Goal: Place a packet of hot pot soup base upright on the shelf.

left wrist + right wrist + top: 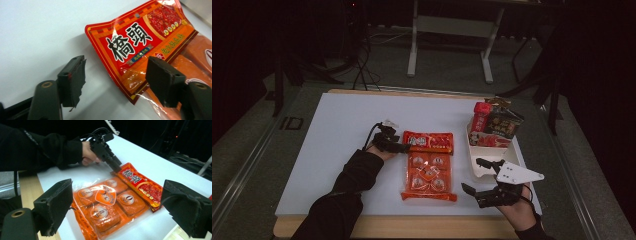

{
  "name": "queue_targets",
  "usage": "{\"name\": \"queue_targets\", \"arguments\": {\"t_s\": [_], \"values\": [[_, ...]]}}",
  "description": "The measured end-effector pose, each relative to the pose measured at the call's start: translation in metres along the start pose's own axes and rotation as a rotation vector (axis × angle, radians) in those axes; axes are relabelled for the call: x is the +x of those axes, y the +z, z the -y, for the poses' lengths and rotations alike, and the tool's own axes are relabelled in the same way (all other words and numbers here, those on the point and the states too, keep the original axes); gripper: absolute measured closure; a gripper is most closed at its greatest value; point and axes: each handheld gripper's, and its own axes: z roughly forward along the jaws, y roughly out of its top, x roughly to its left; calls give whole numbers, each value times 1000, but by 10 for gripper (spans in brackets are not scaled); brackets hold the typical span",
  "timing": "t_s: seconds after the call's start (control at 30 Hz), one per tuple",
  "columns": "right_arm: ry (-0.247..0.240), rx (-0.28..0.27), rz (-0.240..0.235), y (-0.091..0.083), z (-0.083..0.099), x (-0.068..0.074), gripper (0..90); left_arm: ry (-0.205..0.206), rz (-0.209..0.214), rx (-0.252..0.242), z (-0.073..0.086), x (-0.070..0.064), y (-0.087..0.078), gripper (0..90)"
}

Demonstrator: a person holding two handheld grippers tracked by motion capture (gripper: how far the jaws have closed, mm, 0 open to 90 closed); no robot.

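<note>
A red sauce packet (428,141) with black characters lies across the top of an orange multi-pack (428,176) of several wrapped blocks, mid-table. My left gripper (398,146) is at the packet's left end, open. In the left gripper view the packet's near corner (130,53) lies between the wide-apart jaws of the left gripper (117,75), untouched by either pad. My right gripper (476,176) is open to the right of the multi-pack. The right gripper (120,202) looks over the multi-pack (107,207) and red packet (140,183) toward the left gripper (115,166).
A white open box (478,170) at the table's right holds upright snack packets, one red (482,116) and one dark (503,122). The white tabletop (337,150) has a wooden front edge (412,227). Table legs and cables stand on the dark floor behind.
</note>
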Motion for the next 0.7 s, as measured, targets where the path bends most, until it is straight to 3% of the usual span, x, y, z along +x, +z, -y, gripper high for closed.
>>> {"name": "queue_targets", "arguments": {"t_s": [0.1, 0.23, 0.53, 0.7], "values": [[1, -3, 2, 0, 0, 0, 107, 5, 9, 2, -1, 0, 2, 382], [9, -2, 3, -1, 0, -1, 111, 14, 68, 9, -3, -4, 7, 503], [22, -3, -10, 0, 1, -2, 113, 12, 93, 12, -7, -12, 15, 697], [24, -2, -12, 0, 1, -3, 114, 20, 66, 18, -9, -19, 16, 853]]}}
